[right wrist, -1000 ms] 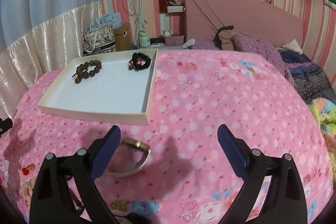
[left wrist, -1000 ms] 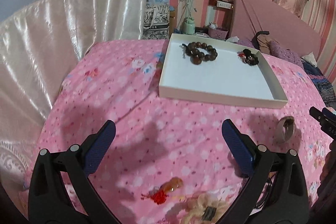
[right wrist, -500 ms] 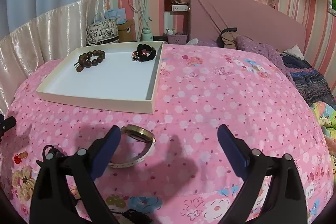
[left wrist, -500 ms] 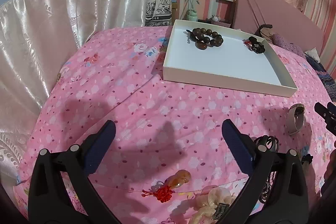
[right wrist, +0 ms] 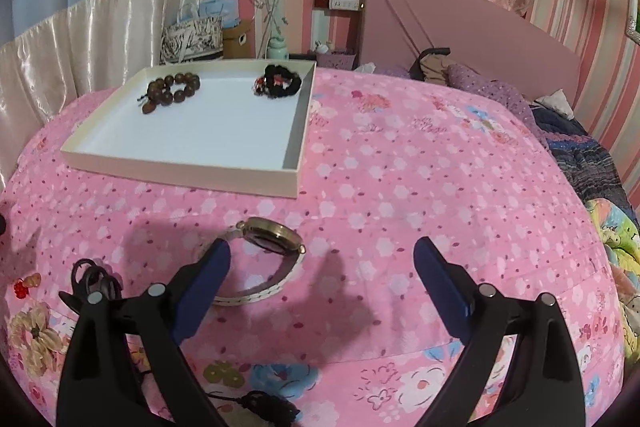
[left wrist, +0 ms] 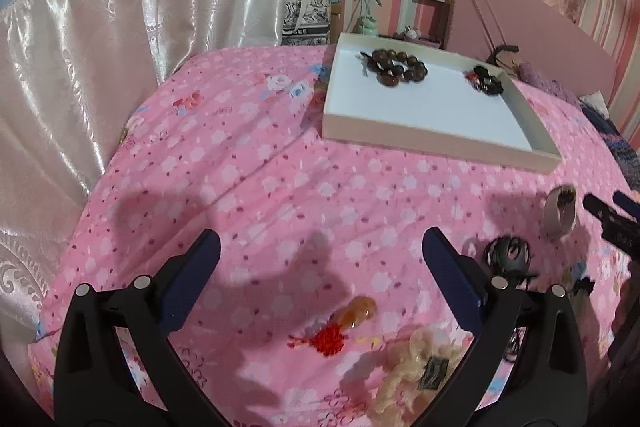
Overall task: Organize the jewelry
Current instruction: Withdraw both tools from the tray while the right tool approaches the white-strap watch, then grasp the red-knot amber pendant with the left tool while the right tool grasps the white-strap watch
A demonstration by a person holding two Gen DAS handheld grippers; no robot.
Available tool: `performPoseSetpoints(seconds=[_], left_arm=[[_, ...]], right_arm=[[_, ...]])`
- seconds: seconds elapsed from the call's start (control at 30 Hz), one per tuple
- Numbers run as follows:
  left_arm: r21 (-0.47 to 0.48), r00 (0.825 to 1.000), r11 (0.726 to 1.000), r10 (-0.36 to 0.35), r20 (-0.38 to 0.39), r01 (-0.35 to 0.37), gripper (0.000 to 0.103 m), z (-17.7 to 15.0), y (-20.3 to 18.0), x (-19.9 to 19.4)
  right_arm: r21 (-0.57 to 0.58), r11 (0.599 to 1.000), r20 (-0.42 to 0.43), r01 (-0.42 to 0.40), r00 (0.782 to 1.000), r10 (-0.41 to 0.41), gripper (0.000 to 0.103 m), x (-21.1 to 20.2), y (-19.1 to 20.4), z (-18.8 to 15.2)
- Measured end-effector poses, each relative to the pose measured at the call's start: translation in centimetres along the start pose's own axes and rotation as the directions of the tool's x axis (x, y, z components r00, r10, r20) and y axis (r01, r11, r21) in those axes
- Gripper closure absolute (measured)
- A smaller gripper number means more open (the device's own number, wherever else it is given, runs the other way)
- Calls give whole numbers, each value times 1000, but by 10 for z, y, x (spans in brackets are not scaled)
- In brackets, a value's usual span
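A shallow white tray [left wrist: 424, 135] [right wrist: 224, 175] lies on the pink bedspread and holds a brown bead bracelet [left wrist: 396, 67] [right wrist: 172, 91] and a black beaded piece [left wrist: 486, 81] [right wrist: 280, 85]. A wristwatch with a pale strap [right wrist: 266, 261] [left wrist: 560, 213] lies in front of the tray, just ahead of my open right gripper [right wrist: 322, 267], beside its left finger. An orange pendant with a red knot [left wrist: 340, 323], a cream flower piece [left wrist: 416, 359] and a black corded item [left wrist: 506, 255] [right wrist: 94, 277] lie near my open left gripper [left wrist: 320, 263]. Both grippers hold nothing.
Satin curtains [left wrist: 100, 59] border the bed on the left. A pink headboard [right wrist: 460, 27], pillows and a folded blanket [right wrist: 584, 163] sit at the right. Bags [right wrist: 192, 35] and cables stand beyond the bed's far edge. A black tassel [right wrist: 264, 403] lies under my right gripper.
Both grippers have drawn back and tilted down over the last second: the watch, the black cords and the pendant now show more fully below the tray. Both stay open.
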State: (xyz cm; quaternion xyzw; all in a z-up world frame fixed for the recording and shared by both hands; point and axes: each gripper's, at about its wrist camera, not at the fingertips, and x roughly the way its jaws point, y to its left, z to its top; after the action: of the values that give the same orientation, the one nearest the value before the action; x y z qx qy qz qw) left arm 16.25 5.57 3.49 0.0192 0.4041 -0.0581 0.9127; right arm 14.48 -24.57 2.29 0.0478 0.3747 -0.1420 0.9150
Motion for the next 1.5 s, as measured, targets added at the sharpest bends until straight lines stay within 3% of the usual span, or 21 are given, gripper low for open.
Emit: performPoseSetpoints(seconds=[0.47, 0.63, 0.77, 0.83, 0.93, 1.23, 1.4, 1.5], left_arm=[[47, 992, 999, -16, -126, 22, 18, -40, 9, 13], [62, 982, 997, -41, -186, 54, 46, -47, 7, 24], [82, 981, 996, -27, -191, 44, 50, -50, 4, 27], [68, 981, 997, -31, -193, 45, 61, -49, 6, 28], [61, 981, 997, -25, -194, 37, 67, -48, 9, 29], [85, 984, 996, -22, -178, 38, 70, -43, 5, 34], [44, 981, 997, -53, -184, 62, 70, -39, 10, 36], [39, 982, 997, -51, -182, 59, 71, -38, 11, 38]], right_arm=[[-15, 999, -90, -52, 995, 51, 33, 26, 6, -8], [-12, 998, -117, -58, 992, 57, 42, 36, 8, -9], [-15, 998, -121, -53, 991, 51, 42, 39, 9, -9], [-15, 998, -125, -55, 991, 53, 43, 40, 10, -9], [-20, 998, -134, -55, 990, 52, 46, 45, 12, -8], [-23, 997, -142, -75, 987, 71, 55, 48, 16, -7], [-4, 996, -140, -93, 986, 91, 56, 49, 13, -7], [-5, 995, -139, -102, 985, 101, 64, 48, 14, -7]])
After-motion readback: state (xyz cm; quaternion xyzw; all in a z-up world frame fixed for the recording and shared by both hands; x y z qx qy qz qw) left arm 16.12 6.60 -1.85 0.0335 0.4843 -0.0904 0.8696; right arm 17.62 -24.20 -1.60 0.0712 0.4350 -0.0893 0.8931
